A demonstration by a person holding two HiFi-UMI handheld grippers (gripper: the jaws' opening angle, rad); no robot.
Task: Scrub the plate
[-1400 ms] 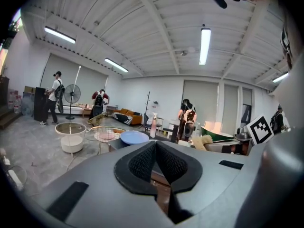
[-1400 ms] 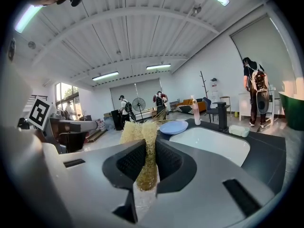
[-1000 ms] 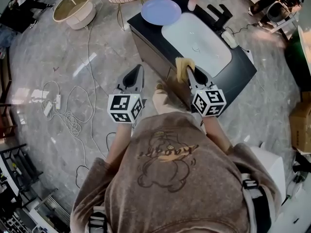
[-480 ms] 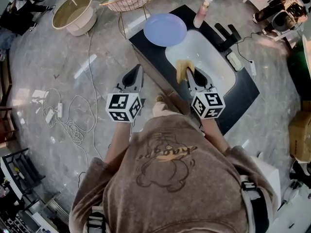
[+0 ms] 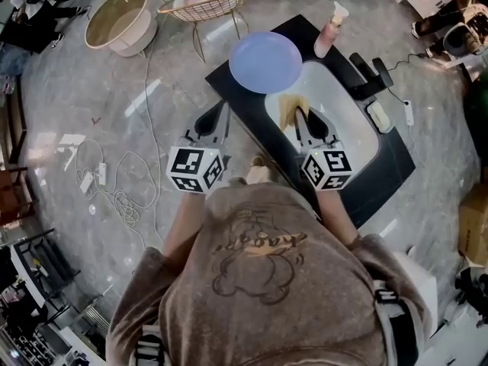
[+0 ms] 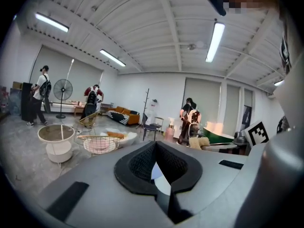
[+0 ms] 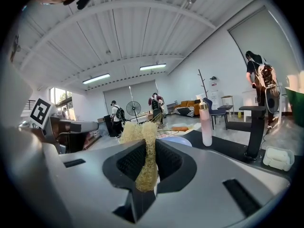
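Observation:
A round lavender plate (image 5: 265,61) lies on the dark counter (image 5: 385,175), left of and behind the white basin (image 5: 347,132). My right gripper (image 5: 297,115) is shut on a tan fibrous scrubber (image 5: 287,105) and hangs over the basin's near left part. In the right gripper view the scrubber (image 7: 142,151) stands pinched between the pads, its tuft above them, with the plate (image 7: 176,140) just beyond. My left gripper (image 5: 221,113) is shut and holds nothing; it sits at the counter's left edge, short of the plate. The left gripper (image 6: 156,147) shows closed jaws.
A pink pump bottle (image 5: 329,29) and a black faucet (image 5: 369,73) stand behind the basin, with a white dish (image 5: 378,117) to its right. On the floor to the left are a wire basket (image 5: 204,2), a round tub (image 5: 120,15) and loose cables (image 5: 114,193). People stand far off.
Both grippers have come forward to the counter with the person. The scrubber has gone from the counter's near edge to over the basin. The plate is nearer to both grippers.

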